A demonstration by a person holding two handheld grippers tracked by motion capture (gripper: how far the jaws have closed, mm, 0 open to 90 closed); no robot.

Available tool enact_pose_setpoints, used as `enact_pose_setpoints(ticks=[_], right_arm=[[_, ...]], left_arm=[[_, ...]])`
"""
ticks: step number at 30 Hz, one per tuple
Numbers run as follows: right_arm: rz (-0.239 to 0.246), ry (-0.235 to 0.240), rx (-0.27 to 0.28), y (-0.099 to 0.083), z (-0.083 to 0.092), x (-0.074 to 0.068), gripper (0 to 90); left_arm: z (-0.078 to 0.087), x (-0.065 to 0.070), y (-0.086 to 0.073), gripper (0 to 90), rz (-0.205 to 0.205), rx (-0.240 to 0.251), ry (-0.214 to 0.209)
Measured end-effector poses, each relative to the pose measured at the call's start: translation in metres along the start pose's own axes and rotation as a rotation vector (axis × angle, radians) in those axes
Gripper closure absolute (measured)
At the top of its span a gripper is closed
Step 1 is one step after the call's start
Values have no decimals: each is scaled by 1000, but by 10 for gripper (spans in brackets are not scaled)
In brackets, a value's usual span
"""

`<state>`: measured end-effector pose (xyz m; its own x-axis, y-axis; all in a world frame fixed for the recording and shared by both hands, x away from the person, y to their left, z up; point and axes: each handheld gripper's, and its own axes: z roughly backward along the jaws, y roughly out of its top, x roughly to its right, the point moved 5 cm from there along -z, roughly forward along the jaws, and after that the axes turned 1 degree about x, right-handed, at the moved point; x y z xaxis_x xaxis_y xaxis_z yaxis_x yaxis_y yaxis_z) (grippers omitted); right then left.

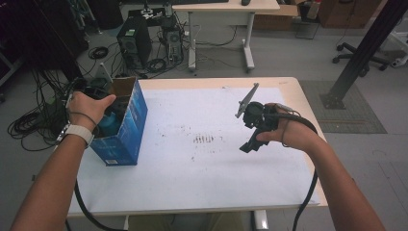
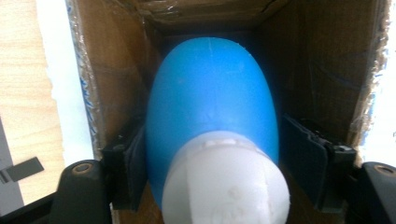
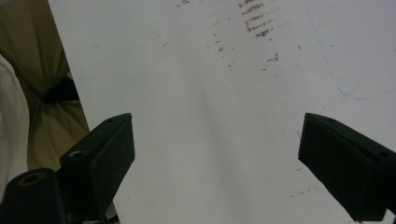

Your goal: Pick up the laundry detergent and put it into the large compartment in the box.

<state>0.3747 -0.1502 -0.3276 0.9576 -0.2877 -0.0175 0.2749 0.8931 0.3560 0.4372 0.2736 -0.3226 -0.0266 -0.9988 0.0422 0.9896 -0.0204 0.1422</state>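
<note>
A blue bottle (image 2: 212, 93) with a white cap (image 2: 229, 186) stands inside an open blue cardboard box (image 1: 127, 130) at the table's left edge. My left gripper (image 2: 212, 154) reaches down into the box with its jaws on either side of the bottle's body. The left pad (image 2: 135, 163) presses the bottle and the right pad (image 2: 303, 158) sits just at its side. In the high view the left hand covers most of that gripper (image 1: 103, 103), and a bit of the bottle (image 1: 108, 124) shows at the box mouth. My right gripper (image 1: 248, 147) hovers open over the white sheet (image 3: 210, 70), nothing between its jaws.
A white sheet (image 1: 192, 168) with brown smudges (image 1: 204, 139) covers the wooden table (image 1: 293, 91). The brown inner walls of the box (image 2: 107, 70) close tightly around the bottle. Beyond the table are a computer tower (image 1: 134, 41), cables on the floor and another desk (image 1: 226, 9).
</note>
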Motion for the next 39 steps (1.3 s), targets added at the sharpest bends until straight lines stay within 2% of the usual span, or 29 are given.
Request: enact_pose_setpoints(ticks=[12, 18, 30, 31, 39], right_arm=[[0, 0, 0, -2, 1, 0, 108], [6, -1, 5, -1, 1, 0, 108], [8, -2, 6, 0, 2, -2, 108], [7, -2, 5, 0, 2, -2, 108], [12, -3, 7, 2, 2, -2, 108]], left_arm=[[1, 1, 1, 241, 9, -2, -6], [4, 0, 0, 235, 12, -5, -25], [8, 0, -1, 194, 3, -3, -33], [8, 0, -1, 162, 5, -5, -30], [13, 1, -2, 152, -3, -2, -44]])
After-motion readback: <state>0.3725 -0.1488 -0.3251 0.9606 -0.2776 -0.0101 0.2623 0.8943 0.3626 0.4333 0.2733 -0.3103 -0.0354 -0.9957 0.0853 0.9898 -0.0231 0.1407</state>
